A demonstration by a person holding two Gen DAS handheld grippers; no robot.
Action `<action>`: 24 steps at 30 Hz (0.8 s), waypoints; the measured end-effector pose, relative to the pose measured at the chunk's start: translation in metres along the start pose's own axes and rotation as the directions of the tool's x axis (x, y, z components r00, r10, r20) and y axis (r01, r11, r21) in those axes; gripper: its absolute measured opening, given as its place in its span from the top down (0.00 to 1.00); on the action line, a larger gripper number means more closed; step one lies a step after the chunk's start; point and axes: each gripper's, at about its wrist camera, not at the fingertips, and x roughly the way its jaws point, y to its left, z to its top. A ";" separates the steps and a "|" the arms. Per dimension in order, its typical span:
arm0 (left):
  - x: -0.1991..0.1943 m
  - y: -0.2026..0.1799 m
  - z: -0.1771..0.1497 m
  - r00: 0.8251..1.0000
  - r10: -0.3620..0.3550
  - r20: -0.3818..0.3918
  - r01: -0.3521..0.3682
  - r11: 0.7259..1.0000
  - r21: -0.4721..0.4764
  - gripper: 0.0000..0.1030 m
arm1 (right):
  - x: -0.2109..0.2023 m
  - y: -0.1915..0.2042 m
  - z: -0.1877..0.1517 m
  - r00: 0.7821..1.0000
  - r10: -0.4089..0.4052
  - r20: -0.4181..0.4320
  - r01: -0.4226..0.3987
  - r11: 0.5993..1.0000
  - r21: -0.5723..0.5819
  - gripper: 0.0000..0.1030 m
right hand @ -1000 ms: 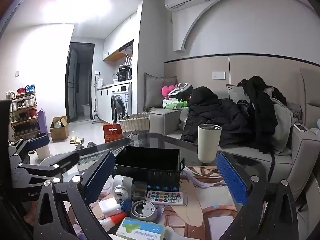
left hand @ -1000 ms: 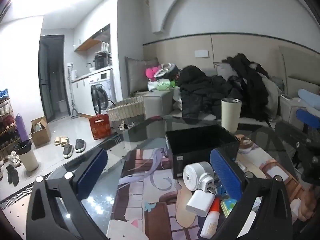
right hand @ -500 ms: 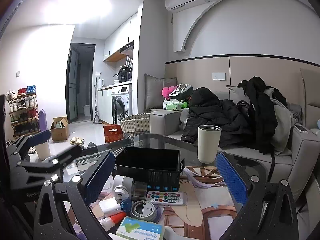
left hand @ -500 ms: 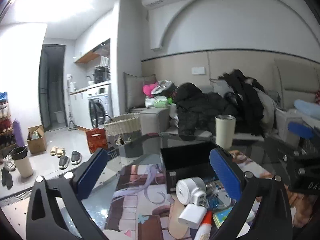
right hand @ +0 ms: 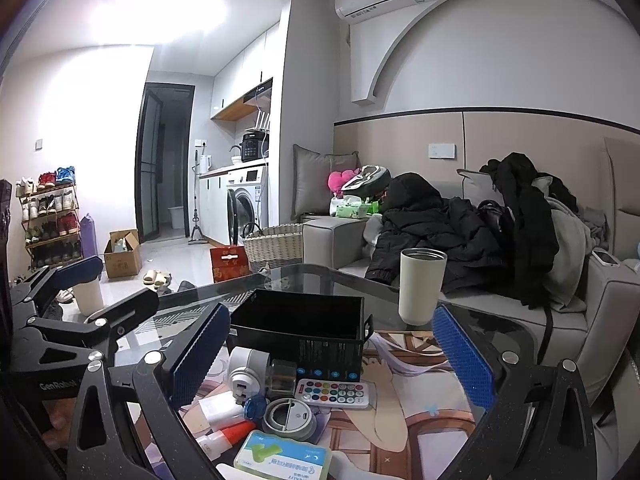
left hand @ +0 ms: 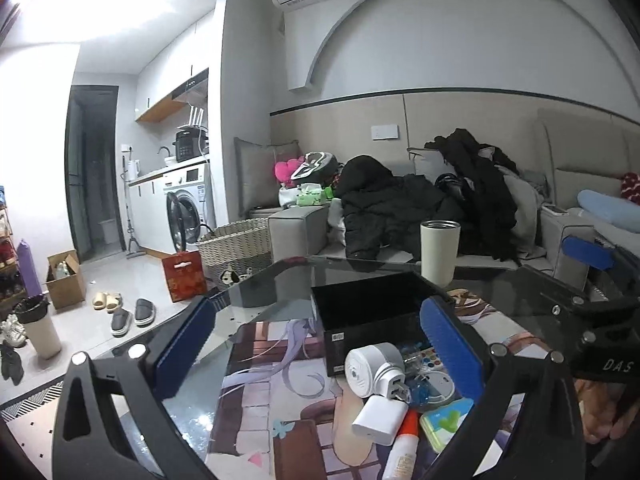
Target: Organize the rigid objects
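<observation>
glass table [right hand: 500, 332] cluttered; both grippers, left [left hand: 320, 344] & right [right hand: 332, 352], wide apart, empty; pick remote [right hand: 334, 393] flat by long edges, drop in black bin [right hand: 300, 326]

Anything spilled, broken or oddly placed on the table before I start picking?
Nothing spilled or broken. The black bin looks empty while the remote, white plug adapter and orange-capped tube lie jumbled in front of it.

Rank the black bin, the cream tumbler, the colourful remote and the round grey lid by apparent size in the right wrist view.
1. black bin, clearly the largest.
2. cream tumbler.
3. colourful remote and round grey lid: they look about alike, and the lid lies nearer the camera, so I won't order them.
</observation>
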 end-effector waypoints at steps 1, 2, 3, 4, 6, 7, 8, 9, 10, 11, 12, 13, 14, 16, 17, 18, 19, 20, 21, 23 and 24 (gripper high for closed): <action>0.001 0.001 -0.001 1.000 0.008 -0.005 -0.008 1.000 -0.003 0.00 | 0.001 0.000 0.000 1.000 -0.002 -0.003 0.002 1.000 0.001 0.00; 0.002 0.002 -0.001 1.000 0.014 -0.010 -0.014 1.000 -0.007 0.00 | 0.002 0.000 0.000 1.000 -0.005 -0.007 0.005 1.000 0.002 0.00; 0.003 0.003 -0.001 1.000 0.019 -0.013 -0.019 1.000 -0.011 0.00 | 0.002 -0.001 0.000 1.000 -0.009 -0.011 0.009 1.000 0.005 0.00; 0.004 0.004 -0.001 1.000 0.025 -0.016 -0.026 1.000 -0.015 0.00 | 0.003 -0.001 0.000 1.000 -0.011 -0.014 0.011 1.000 0.008 0.00; 0.005 0.006 -0.002 0.999 0.032 -0.018 -0.032 0.999 -0.020 0.00 | 0.004 -0.001 -0.001 1.000 -0.014 -0.014 0.014 1.000 0.010 0.00; 0.005 0.006 -0.002 0.999 0.035 -0.019 -0.035 0.999 -0.020 0.00 | 0.004 -0.001 -0.001 1.000 -0.015 -0.013 0.015 1.000 0.008 0.00; 0.005 0.006 -0.002 0.999 0.037 -0.020 -0.037 0.999 -0.020 0.00 | 0.004 -0.002 0.000 1.000 -0.014 -0.014 0.014 1.000 0.009 0.00; 0.005 0.006 -0.002 0.999 0.036 -0.020 -0.036 0.999 -0.020 0.00 | 0.004 -0.002 0.000 1.000 -0.013 -0.014 0.013 1.000 0.009 0.00; 0.005 0.006 -0.001 0.999 0.036 -0.019 -0.036 0.999 -0.021 0.00 | 0.004 -0.002 0.000 1.000 -0.012 -0.013 0.013 1.000 0.010 0.00; 0.005 0.005 -0.001 0.999 0.038 -0.019 -0.038 0.999 -0.020 0.00 | 0.004 -0.002 0.000 1.000 -0.013 -0.011 0.013 1.000 0.009 0.00; 0.005 0.005 -0.001 0.999 0.040 -0.017 -0.040 0.999 -0.020 0.00 | 0.004 -0.002 0.000 1.000 -0.014 -0.009 0.014 1.000 0.008 0.00; 0.006 0.006 -0.001 0.999 0.041 -0.016 -0.041 0.999 -0.023 0.00 | 0.003 -0.002 0.001 1.000 -0.014 -0.007 0.014 1.000 0.007 0.00; 0.006 0.006 -0.001 0.999 0.040 -0.017 -0.041 0.999 -0.025 0.00 | 0.003 -0.002 0.001 1.000 -0.012 -0.006 0.012 1.000 0.007 0.00; 0.008 0.006 0.000 0.999 0.039 -0.020 -0.040 0.999 -0.029 0.00 | 0.003 -0.003 0.001 1.000 -0.012 -0.008 0.012 1.000 0.007 0.00; 0.007 0.006 0.000 0.999 0.040 -0.018 -0.041 0.999 -0.030 0.00 | 0.003 -0.002 0.001 1.000 -0.014 -0.006 0.014 1.000 0.008 0.00; 0.008 0.006 0.000 0.999 0.041 -0.017 -0.041 0.999 -0.030 0.00 | 0.003 -0.001 0.001 1.000 -0.014 -0.005 0.014 1.000 0.007 0.00; 0.008 0.006 0.000 0.999 0.040 -0.017 -0.041 0.999 -0.029 0.00 | 0.003 -0.002 0.001 1.000 -0.014 -0.005 0.014 1.000 0.007 0.00; 0.008 0.006 0.000 0.999 0.040 -0.017 -0.041 0.999 -0.029 0.00 | 0.003 -0.001 0.001 1.000 -0.013 -0.008 0.013 1.000 0.006 0.00; 0.008 0.006 0.000 0.999 0.041 -0.017 -0.041 0.999 -0.030 0.00 | 0.003 -0.001 0.001 1.000 -0.014 -0.007 0.014 1.000 0.006 0.00; 0.008 0.006 0.000 0.999 0.041 -0.018 -0.042 0.999 -0.031 0.00 | 0.003 -0.002 0.001 1.000 -0.013 -0.006 0.013 1.000 0.006 0.00; 0.009 0.006 0.000 0.999 0.040 -0.019 -0.041 0.999 -0.032 0.00 | 0.003 -0.002 0.000 1.000 -0.014 -0.006 0.014 1.000 0.006 0.00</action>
